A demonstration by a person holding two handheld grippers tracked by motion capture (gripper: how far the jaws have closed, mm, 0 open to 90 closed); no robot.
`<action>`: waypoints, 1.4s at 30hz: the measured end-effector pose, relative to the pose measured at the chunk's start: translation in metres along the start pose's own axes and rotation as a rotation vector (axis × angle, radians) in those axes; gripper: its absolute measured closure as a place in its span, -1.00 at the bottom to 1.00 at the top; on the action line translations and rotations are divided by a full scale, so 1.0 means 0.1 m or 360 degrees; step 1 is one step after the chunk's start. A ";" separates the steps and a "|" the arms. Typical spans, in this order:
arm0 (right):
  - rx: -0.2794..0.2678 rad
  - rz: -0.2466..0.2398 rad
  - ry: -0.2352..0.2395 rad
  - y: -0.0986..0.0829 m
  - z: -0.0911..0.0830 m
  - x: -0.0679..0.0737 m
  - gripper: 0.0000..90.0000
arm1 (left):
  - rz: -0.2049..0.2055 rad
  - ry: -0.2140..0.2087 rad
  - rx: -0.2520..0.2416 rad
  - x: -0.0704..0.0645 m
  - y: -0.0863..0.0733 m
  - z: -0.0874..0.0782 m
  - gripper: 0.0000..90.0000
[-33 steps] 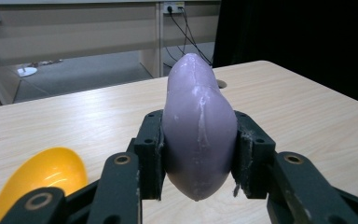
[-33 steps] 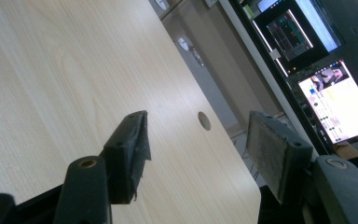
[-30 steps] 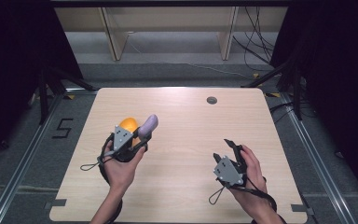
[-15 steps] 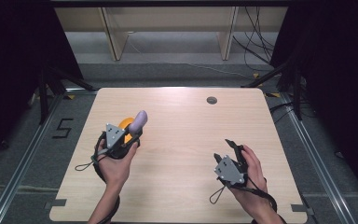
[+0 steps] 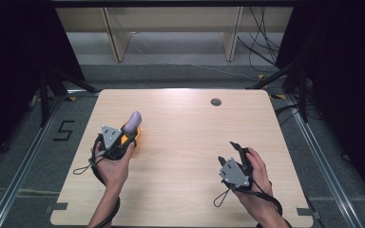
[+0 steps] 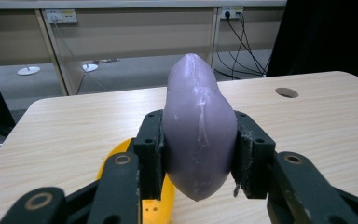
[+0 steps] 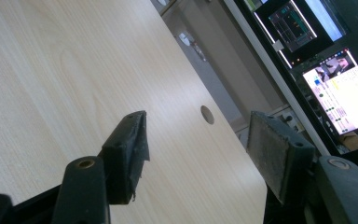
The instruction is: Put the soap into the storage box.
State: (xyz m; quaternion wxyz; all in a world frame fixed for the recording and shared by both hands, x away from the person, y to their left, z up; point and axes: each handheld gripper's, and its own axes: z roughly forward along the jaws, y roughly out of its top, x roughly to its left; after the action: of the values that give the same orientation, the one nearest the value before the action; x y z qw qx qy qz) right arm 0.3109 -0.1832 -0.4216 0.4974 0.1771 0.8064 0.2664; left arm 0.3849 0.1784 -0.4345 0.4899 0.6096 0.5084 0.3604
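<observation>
on the pale wood table (image 5: 180,142), left gripper (image 5: 123,135) clamps a purple eggplant (image 6: 199,126); right gripper (image 7: 200,140) gapes, monitors (image 7: 335,88) behind.

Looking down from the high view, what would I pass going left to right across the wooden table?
Left gripper, its jaws shut on the smooth purple eggplant-shaped toy above a round orange-yellow object → small round hole in the light wooden table → right gripper, jaws open and holding nothing.
</observation>
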 end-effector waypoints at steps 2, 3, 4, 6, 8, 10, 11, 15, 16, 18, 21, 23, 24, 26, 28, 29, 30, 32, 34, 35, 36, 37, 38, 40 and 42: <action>0.0001 0.0000 -0.0001 0.00 0.00 0.00 -0.13 | 0.0005 0.0017 0.0004 0.02 -0.01 0.01 0.31; 0.0001 0.0000 -0.0001 0.00 0.00 0.00 -0.13 | -0.0005 0.0027 0.0003 0.04 -0.01 0.02 0.31; 0.0000 0.0000 0.0000 0.00 0.00 0.00 -0.13 | -0.0005 0.0035 0.0004 0.05 -0.01 0.02 0.31; 0.0006 -0.0011 -0.0024 0.00 0.00 0.00 -0.14 | -0.0009 0.0061 0.0009 0.07 -0.02 0.03 0.31; 0.0008 -0.0009 -0.0015 0.00 0.00 0.00 -0.14 | -0.0013 0.0076 0.0009 0.10 -0.03 0.05 0.31; -0.0003 -0.0038 -0.0021 0.00 0.01 -0.01 -0.14 | -0.0016 0.0098 0.0013 0.13 -0.04 0.06 0.31; -0.0003 -0.0034 -0.0021 0.00 0.00 -0.01 -0.14 | -0.0022 0.0099 0.0015 0.14 -0.05 0.07 0.31; -0.0004 0.0010 -0.0013 0.00 0.00 0.01 -0.14 | -0.0033 0.0127 0.0024 0.17 -0.08 0.10 0.31; -0.0005 0.0009 -0.0013 0.00 0.00 0.01 -0.14 | -0.0029 0.0128 0.0030 0.18 -0.08 0.11 0.31; -0.0002 -0.0032 -0.0024 0.01 0.00 -0.01 -0.14 | -0.0021 0.0143 0.0038 0.20 -0.09 0.13 0.31; -0.0005 -0.0029 -0.0026 0.01 0.00 0.00 -0.14 | -0.0019 0.0167 0.0045 0.23 -0.11 0.16 0.31; -0.0003 -0.0027 -0.0026 0.01 0.00 0.00 -0.14 | -0.0018 0.0180 0.0057 0.25 -0.13 0.19 0.31; -0.0005 -0.0027 -0.0021 0.01 0.00 0.00 -0.14 | -0.0016 0.0182 0.0063 0.26 -0.14 0.20 0.31; -0.0003 -0.0026 -0.0022 0.00 0.01 0.00 -0.14 | -0.0019 0.0188 0.0070 0.28 -0.15 0.21 0.31; -0.0006 -0.0014 -0.0017 0.01 0.00 0.00 -0.14 | -0.0011 0.0192 0.0083 0.29 -0.17 0.23 0.31; -0.0009 -0.0017 -0.0020 0.01 0.01 0.00 -0.14 | -0.0013 0.0195 0.0085 0.29 -0.17 0.24 0.31; -0.0007 -0.0020 -0.0020 0.01 0.01 0.00 -0.14 | -0.0020 0.0201 0.0088 0.30 -0.19 0.25 0.31; -0.0002 -0.0035 -0.0024 0.01 0.01 0.00 -0.14 | -0.0013 0.0206 0.0100 0.31 -0.20 0.26 0.31; -0.0001 -0.0033 -0.0021 0.01 0.01 0.00 -0.14 | -0.0021 0.0214 0.0109 0.31 -0.22 0.28 0.31; -0.0003 -0.0034 -0.0028 0.01 0.01 0.00 -0.14 | -0.0016 0.0212 0.0109 0.31 -0.23 0.29 0.31; -0.0002 -0.0032 -0.0025 0.01 0.01 0.00 -0.14 | -0.0005 0.0218 0.0121 0.31 -0.23 0.29 0.30; -0.0007 -0.0016 -0.0017 0.01 0.01 0.01 -0.14 | -0.0010 0.0224 0.0126 0.31 -0.24 0.30 0.31; -0.0005 -0.0014 -0.0012 0.01 0.01 0.01 -0.14 | -0.0006 0.0213 0.0126 0.31 -0.25 0.32 0.30; -0.0004 -0.0013 -0.0013 0.01 0.01 0.01 -0.14 | 0.0004 0.0217 0.0140 0.30 -0.26 0.33 0.31; 0.0000 -0.0027 -0.0020 0.01 0.01 0.01 -0.14 | 0.0002 0.0215 0.0147 0.30 -0.27 0.35 0.30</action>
State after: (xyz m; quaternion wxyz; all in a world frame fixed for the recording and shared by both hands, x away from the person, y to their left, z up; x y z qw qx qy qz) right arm 0.3116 -0.1819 -0.4218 0.5046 0.1719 0.8048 0.2611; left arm 0.4176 0.1999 -0.4713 0.4255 0.6062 0.5560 0.3773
